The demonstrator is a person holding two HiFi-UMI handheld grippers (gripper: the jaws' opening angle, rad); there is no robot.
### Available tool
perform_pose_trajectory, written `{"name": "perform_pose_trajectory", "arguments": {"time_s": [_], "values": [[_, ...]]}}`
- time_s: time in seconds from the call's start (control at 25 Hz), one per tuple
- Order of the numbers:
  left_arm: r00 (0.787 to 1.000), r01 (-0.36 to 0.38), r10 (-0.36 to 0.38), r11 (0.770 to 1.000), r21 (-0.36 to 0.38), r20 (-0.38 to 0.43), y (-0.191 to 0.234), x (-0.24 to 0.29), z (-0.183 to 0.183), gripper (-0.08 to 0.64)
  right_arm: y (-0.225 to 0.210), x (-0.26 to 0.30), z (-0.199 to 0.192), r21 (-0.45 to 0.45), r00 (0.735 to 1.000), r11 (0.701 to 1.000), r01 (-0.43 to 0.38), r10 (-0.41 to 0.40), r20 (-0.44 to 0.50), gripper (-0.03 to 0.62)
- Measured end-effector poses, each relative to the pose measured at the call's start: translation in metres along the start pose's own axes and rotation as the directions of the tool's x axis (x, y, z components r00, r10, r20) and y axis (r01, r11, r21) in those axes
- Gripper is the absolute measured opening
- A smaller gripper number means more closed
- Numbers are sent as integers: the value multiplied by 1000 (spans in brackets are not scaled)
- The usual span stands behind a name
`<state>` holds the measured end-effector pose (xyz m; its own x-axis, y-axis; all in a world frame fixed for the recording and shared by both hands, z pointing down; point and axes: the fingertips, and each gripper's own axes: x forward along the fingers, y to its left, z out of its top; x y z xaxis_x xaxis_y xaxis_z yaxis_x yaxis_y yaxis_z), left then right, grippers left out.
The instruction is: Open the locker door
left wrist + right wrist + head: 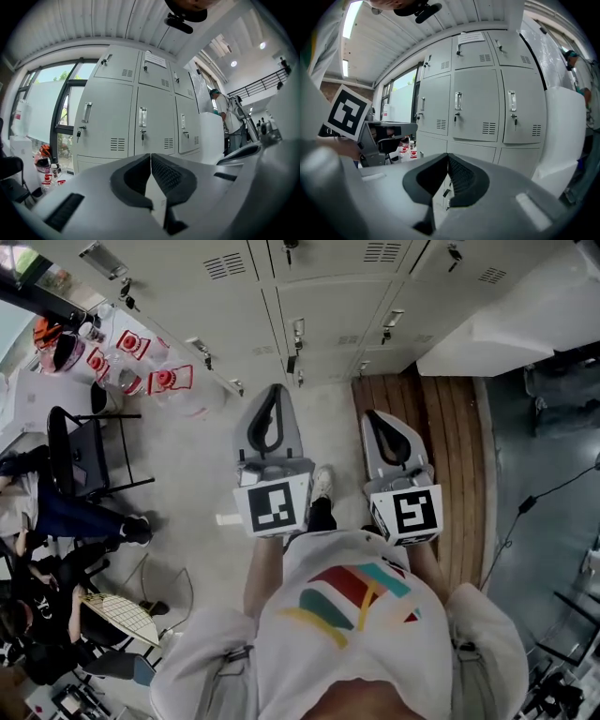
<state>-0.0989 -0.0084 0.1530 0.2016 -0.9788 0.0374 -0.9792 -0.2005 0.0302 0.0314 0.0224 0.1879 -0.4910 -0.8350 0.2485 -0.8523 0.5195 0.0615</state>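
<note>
- My left gripper (pixel 273 392) sits centre-frame in the head view, its jaws pressed together with nothing between them.
- My right gripper (pixel 377 416), just to its right, is likewise closed and empty.
- The lockers (pixel 319 306) fill the top of the head view, and every door I can see is flush.
- Both grippers point towards them, still apart from the doors.
</note>
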Motion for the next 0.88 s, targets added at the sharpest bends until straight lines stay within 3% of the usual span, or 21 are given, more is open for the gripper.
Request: {"name": "perform_pose_trajectory", "arguments": {"time_s": [0.28, 0.56, 0.8, 0.88], "values": [[998, -21, 18, 998, -62, -55, 18, 11, -29, 17, -24, 15, 9, -59, 999, 997, 54, -54, 2, 5], [994, -111, 110, 993, -47, -22, 40, -1, -15, 16, -1, 37, 10, -104, 998, 993, -62, 64, 16, 5], [972, -234, 234, 972, -36, -10, 49, -19, -6, 17, 13, 52, 14, -59, 986, 987, -147, 151, 71, 5], [968, -252, 252, 968, -9, 3, 47, -15, 2, 17, 15, 56, 19, -100, 977, 977, -186, 195, 83, 5]]}}
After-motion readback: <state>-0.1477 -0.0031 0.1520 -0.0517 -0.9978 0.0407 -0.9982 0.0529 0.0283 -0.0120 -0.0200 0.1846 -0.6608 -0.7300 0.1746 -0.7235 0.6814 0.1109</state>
